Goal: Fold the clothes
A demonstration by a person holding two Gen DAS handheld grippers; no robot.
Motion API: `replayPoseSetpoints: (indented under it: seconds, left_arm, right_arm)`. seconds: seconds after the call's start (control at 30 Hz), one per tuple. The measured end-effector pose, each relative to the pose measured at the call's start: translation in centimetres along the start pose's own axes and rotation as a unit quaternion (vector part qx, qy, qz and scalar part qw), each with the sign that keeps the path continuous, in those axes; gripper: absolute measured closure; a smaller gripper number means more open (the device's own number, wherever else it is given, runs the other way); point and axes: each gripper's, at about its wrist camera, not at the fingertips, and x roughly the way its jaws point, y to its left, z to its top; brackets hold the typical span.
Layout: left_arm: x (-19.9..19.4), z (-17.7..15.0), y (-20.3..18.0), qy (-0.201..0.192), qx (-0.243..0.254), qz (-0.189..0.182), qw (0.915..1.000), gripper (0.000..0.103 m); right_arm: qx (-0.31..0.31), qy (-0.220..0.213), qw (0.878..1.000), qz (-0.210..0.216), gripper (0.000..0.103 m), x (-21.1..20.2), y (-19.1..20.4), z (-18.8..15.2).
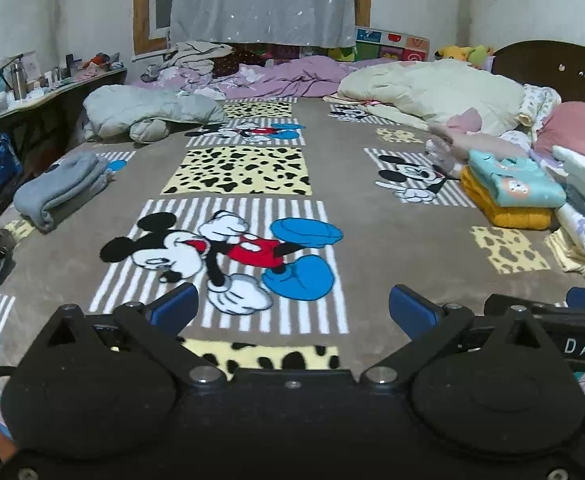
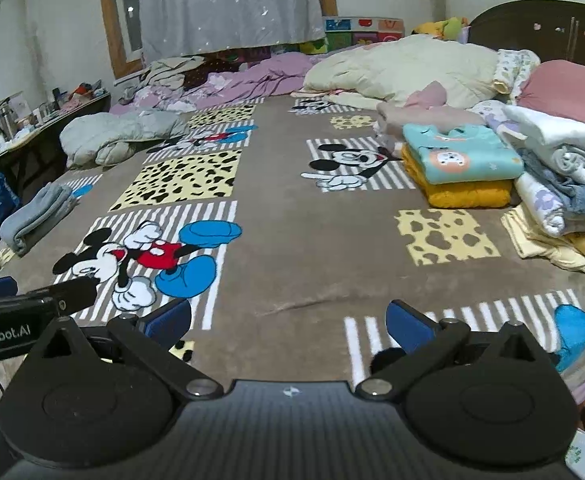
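Fingers of left gripper (image 1: pixel 293 306) and right gripper (image 2: pixel 288 320) spread wide, empty, above bare blanket (image 2: pixel 300 248). Between garments; next, likely fetch from clothes pile (image 2: pixel 412 114) ahead-right, behind folded stacks (image 2: pixel 464 168).

We're pretty clearly in someone's bedroom at home. A big bed (image 1: pixel 372 216) fills most of both views, covered in a cartoon-mouse blanket (image 1: pixel 228 248), with a dark headboard (image 2: pixel 540 24) upper right. Rumpled quilts (image 1: pixel 432 88) and plush toys (image 1: pixel 464 53) sit along the top, a curtained window (image 1: pixel 260 0) at top centre, a cluttered side table (image 1: pixel 44 88) at left.
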Motion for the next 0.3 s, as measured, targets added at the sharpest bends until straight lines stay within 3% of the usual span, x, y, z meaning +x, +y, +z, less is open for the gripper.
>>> replayPoseSetpoints:
  seconds: [0.3]
  left_arm:
    - [0.0, -0.4, 2.0, -0.001, -0.012, -0.001, 0.9999, 0.000]
  right_arm:
    - [-0.016, 0.008, 1.000, 0.019, 0.000, 0.9, 2.0, 0.4]
